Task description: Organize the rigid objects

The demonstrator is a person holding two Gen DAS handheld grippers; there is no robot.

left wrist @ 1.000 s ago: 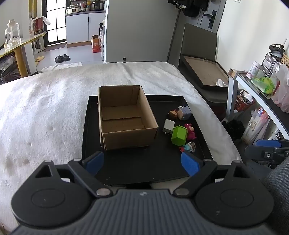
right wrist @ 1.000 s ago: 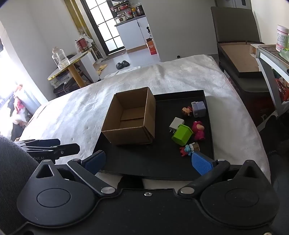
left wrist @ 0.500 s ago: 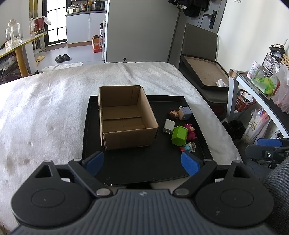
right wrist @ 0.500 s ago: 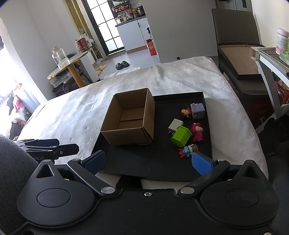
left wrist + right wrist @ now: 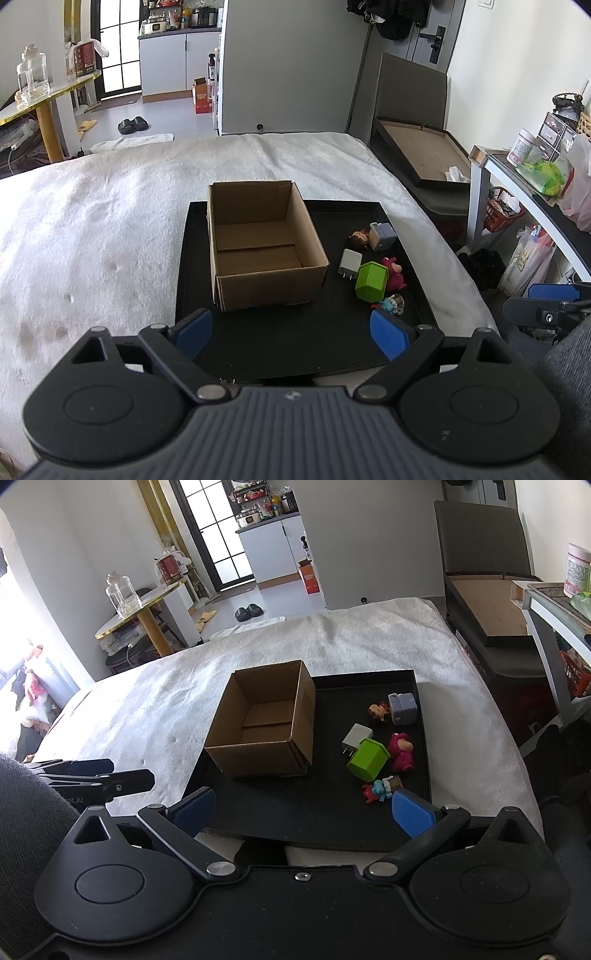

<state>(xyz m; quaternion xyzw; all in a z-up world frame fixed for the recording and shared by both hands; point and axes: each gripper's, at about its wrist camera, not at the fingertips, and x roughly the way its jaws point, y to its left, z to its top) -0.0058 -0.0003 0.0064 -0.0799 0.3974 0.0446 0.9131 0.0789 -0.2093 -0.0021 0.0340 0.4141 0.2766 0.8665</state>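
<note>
Both tongs, left tongs (image 5: 291,330) and right tongs (image 5: 303,810), are hanging wide open and empty, barely shifting since a second ago, leaving toys (image 5: 400,751) at three o'clock of the box (image 5: 264,723) waiting.

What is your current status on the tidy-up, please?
Left gripper and right gripper open, holding nothing. Cardboard box empty; toys beside it on black tray. Nothing blocking.

Matt brown cardboard box (image 5: 266,254), matt black tray (image 5: 295,339), fluffy white cloth blanket (image 5: 99,236), glossy green plastic block (image 5: 370,281).
</note>
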